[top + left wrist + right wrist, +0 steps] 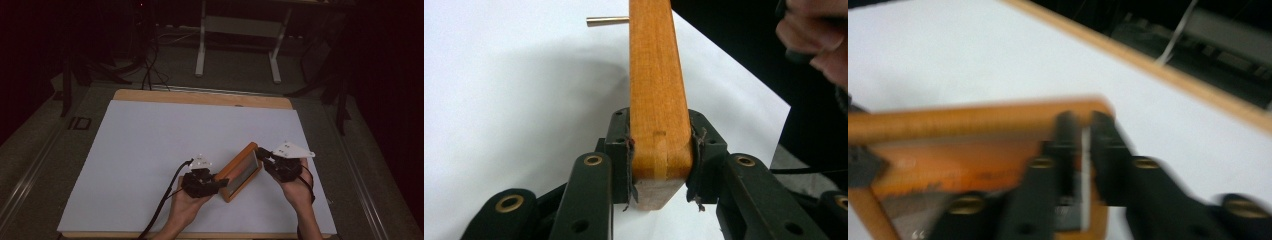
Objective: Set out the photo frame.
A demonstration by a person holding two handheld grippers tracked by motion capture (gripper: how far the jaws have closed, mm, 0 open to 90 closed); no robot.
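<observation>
A wooden frame [242, 172] with a grey panel is held tilted over the white sheet [165, 140] near the table's front. My left gripper [220, 182] grips its near end; in the left gripper view [659, 150] both pads press on the sides of the orange wooden bar [656, 75]. A thin brass pin [606, 21] sticks out of the bar farther up. My right gripper [262, 156] is at the frame's far end. In the blurred right gripper view its jaws [1082, 135] stand close together over the frame's [973, 125] end, with a thin pale strip between them.
The white sheet covers most of a wooden table whose far edge [200, 96] shows. Beyond it, white desk legs [201, 50] and dark cables [147, 65] stand on the floor. The person's other hand [814, 40] is at the upper right of the left gripper view.
</observation>
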